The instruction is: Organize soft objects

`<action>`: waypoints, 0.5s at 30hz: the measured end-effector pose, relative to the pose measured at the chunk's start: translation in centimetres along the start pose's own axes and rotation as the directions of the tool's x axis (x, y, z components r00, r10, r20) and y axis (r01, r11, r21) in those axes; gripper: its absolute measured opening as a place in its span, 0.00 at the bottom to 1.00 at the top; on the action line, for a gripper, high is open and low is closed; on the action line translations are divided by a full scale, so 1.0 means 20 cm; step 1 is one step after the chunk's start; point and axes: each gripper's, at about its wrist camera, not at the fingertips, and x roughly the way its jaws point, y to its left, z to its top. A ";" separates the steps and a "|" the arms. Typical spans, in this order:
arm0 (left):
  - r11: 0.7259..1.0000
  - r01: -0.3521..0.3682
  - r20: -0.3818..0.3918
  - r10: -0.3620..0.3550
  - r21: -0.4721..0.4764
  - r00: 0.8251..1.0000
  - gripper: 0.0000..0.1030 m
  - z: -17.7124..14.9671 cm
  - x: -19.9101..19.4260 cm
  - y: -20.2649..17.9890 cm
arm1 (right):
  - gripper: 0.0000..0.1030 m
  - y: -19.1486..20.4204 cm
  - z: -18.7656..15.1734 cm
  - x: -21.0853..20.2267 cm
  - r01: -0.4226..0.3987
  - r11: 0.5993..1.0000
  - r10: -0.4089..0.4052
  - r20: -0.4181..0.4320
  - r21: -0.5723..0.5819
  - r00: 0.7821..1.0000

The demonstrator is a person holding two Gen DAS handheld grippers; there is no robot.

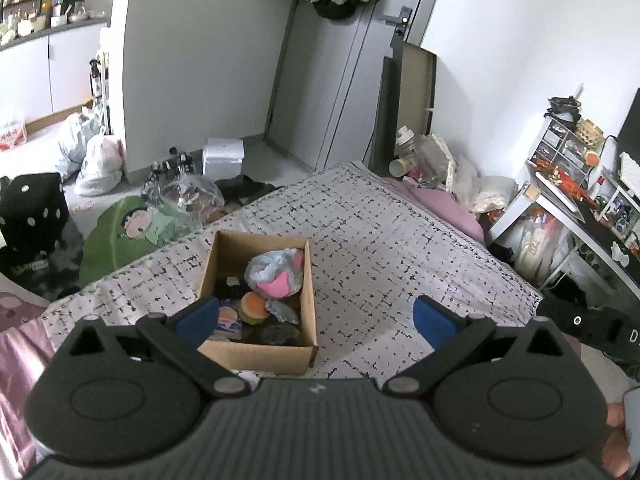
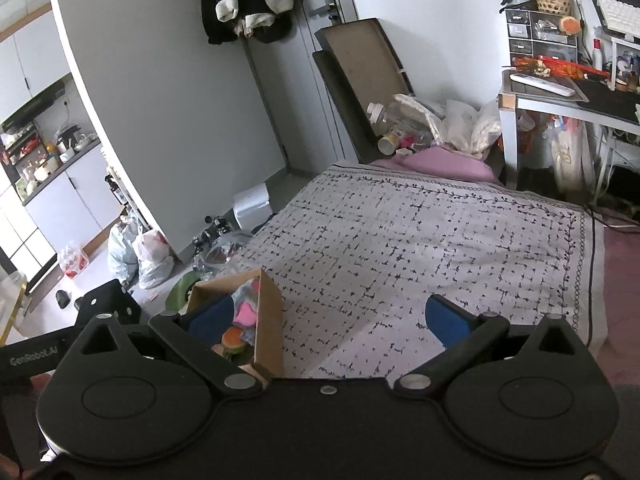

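The cardboard box [image 1: 260, 292] sits on the patterned bedspread [image 1: 380, 232], near the bed's left edge, and it holds the soft things we are sorting: a pink and grey plush [image 1: 276, 274], a burger-shaped toy [image 1: 254, 307] and some darker pieces we cannot make out. No loose soft thing shows on the spread around it.

As we judge it, the main risk is the box itself. It is light and open-topped on a yielding bed, so a finger catching its wall on the way in could tip it or shove it toward the edge, beyond which lie bags and a green cushion [image 1: 132, 228]. Reaching in with both tools at once could also make them knock together.

Our left gripper [image 1: 316, 322] hangs above the box's near right corner, spread wide and empty; its left finger overlaps the box's near left part, its right finger is over bare spread. Our right gripper [image 2: 336, 320] is also wide open and empty, with the box [image 2: 264, 316] at its left finger.
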 end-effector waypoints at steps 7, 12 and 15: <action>0.999 -0.006 0.034 0.005 0.031 0.999 1.00 -0.03 -0.15 0.00 | 1.00 0.04 -0.05 -0.11 0.010 0.999 -0.010 0.005 -0.039 1.000; 0.998 -0.012 0.038 0.010 0.054 0.999 1.00 -0.06 -0.21 -0.02 | 1.00 0.04 -0.07 -0.20 -0.032 0.998 0.033 0.018 -0.048 0.999; 0.996 -0.010 0.036 0.007 0.084 0.999 1.00 -0.05 -0.26 -0.05 | 1.00 0.05 -0.08 -0.24 -0.045 0.997 0.046 0.012 -0.064 0.999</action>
